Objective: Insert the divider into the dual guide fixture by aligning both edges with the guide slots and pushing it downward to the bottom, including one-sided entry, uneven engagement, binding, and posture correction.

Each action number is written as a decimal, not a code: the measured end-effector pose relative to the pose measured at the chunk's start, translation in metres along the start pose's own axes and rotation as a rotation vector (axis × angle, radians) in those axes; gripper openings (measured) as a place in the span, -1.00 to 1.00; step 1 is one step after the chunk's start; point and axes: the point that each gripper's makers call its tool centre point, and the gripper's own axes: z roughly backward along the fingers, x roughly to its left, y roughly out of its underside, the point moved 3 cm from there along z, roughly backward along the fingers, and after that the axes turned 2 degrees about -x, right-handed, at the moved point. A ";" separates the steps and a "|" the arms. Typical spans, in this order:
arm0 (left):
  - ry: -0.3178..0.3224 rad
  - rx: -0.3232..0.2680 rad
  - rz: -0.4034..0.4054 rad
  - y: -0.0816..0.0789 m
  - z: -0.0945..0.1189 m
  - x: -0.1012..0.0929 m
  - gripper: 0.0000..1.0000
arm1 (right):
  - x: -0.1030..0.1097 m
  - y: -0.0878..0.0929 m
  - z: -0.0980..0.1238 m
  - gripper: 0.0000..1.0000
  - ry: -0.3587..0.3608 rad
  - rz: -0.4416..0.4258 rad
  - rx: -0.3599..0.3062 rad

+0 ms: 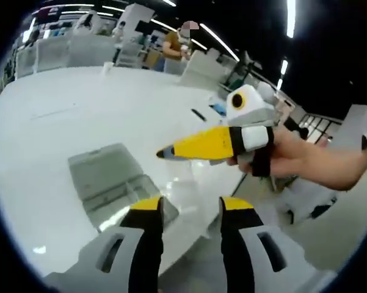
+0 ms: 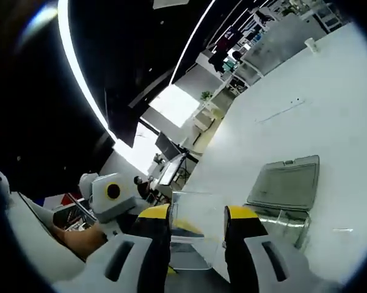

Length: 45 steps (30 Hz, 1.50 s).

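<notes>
Right gripper view: open clear box [image 2: 287, 192] on table [image 2: 330, 116], contents unclear.

Clear plastic divider [image 2: 192, 235]: a thin, see-through sheet, standing between the right gripper's [image 2: 197, 215] jaws, off the table. Dual guide fixture [image 1: 113, 183]: a clear, box-like tray with a hinged lid laid open flat beside it, resting near the white table's [image 1: 79, 116] edge.

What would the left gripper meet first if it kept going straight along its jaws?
Probably the clear plastic box lying open on the white table. It sits just beyond the left gripper's open, empty jaws, slightly to the left in the left gripper view. Depth is hard to judge.
</notes>
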 end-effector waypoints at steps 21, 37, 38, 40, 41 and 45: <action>-0.210 0.058 -0.018 -0.001 -0.006 0.013 -0.74 | -0.009 0.014 0.002 -0.41 0.225 -0.002 -0.021; -0.253 0.083 -0.019 0.002 -0.012 0.010 -0.87 | -0.014 0.019 0.001 -0.41 0.295 0.014 0.007; -0.252 0.091 -0.016 0.003 -0.013 0.011 -0.87 | -0.012 0.018 0.001 -0.41 0.294 0.012 0.007; -0.255 0.091 -0.012 0.004 -0.014 0.011 -0.88 | -0.012 0.018 0.000 -0.41 0.299 0.021 0.016; -0.256 0.090 -0.009 0.004 -0.014 0.011 -0.88 | -0.012 0.018 0.000 -0.41 0.303 0.025 0.018; -0.254 0.087 -0.001 0.004 -0.014 0.010 -0.92 | -0.012 0.019 0.000 -0.41 0.311 0.034 0.026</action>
